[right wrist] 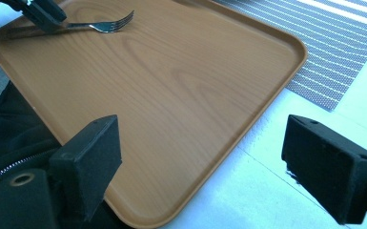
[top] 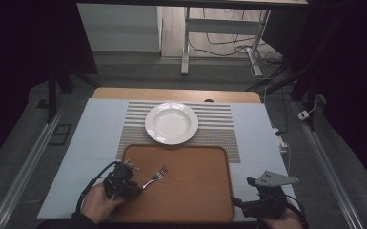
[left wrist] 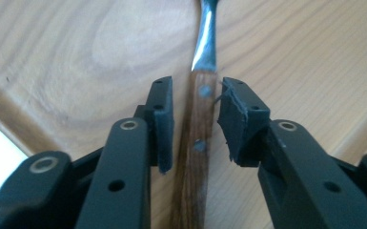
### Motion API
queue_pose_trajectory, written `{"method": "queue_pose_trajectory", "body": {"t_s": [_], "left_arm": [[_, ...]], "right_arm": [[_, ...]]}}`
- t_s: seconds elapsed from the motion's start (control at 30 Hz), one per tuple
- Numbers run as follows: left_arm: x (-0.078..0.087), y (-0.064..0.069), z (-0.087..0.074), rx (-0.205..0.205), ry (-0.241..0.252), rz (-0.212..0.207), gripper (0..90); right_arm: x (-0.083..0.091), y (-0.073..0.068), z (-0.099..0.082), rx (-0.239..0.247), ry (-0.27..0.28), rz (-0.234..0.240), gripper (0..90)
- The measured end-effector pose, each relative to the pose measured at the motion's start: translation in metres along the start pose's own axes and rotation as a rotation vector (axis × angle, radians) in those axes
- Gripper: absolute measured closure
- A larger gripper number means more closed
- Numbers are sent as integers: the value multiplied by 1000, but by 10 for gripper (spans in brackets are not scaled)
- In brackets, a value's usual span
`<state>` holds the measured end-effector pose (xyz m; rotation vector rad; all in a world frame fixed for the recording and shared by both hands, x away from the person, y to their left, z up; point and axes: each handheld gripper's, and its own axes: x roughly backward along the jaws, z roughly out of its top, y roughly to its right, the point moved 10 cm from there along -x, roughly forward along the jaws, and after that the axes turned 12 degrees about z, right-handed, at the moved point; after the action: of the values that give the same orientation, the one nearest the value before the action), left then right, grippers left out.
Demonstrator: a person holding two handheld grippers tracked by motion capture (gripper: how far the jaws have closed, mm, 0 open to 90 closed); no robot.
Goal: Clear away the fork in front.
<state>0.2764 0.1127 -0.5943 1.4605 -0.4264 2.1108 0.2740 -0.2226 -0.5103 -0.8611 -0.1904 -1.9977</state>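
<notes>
Lying on the tray [top: 190, 191], the fork [left wrist: 198, 143] sits between the left fingers [left wrist: 164, 119], narrowly parted and not pressing it. The right fingers [right wrist: 93, 157] stand wide, holding nothing.

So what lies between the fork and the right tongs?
Bare tray wood separates the fork from the right tongs, seen in the right gripper view.

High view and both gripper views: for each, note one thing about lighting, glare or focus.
High view: dim, with dark edges; the white plate is the brightest thing. Left gripper view: the fork handle is sharp between the pads, which stand clear of it; its metal neck glints and the lower corners go soft. Right gripper view: even light on the tray; the near black jaws are blurred.
</notes>
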Motion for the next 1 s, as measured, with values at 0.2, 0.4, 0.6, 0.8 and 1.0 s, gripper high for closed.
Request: {"method": "queue_pose_trajectory", "body": {"t_s": [0.2, 0.4, 0.6, 0.8, 1.0], "left_arm": [[11, 0, 14, -20, 88, -8, 606], [16, 10, 27, -74, 133, -41, 733], [4, 28, 34, -146, 97, -69, 884], [-14, 30, 36, -170, 54, -49, 885], [-21, 22, 35, -141, 35, -50, 885]], "right_arm": [[2, 2, -1, -12, 7, -9, 91], [2, 3, -1, -11, 3, -15, 60], [2, 3, -2, -12, 0, -13, 53], [1, 3, -2, -16, -3, -13, 34], [0, 3, -3, -20, -10, -14, 17]]}}
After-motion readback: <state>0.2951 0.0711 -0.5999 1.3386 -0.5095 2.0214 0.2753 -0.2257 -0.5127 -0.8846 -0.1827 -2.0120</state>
